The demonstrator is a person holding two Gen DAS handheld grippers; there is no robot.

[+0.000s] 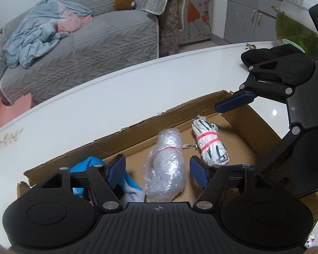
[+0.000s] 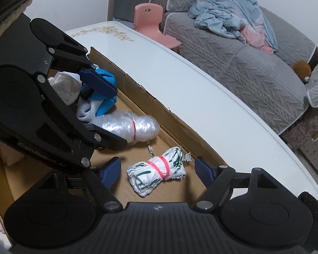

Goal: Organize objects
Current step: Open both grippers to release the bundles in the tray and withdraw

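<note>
Both views are evenly and fairly dimly lit by soft indoor light with a cool cast, and shadows under the things in the cardboard box [image 1: 239, 124] are faint and short. The glossy white bench [image 1: 116, 105] carries a small bright glare spot near the right claw [image 1: 233, 103] in the left wrist view. Fisheye distortion bows the bench edge and sofa [image 2: 243, 63] and darkens the corners; the near black claw bodies look slightly soft.

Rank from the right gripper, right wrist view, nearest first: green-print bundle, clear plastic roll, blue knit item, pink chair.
1. green-print bundle: between the open right gripper fingers, on the box floor.
2. clear plastic roll: farther in, left.
3. blue knit item: box's far left.
4. pink chair: beyond the table.
</note>
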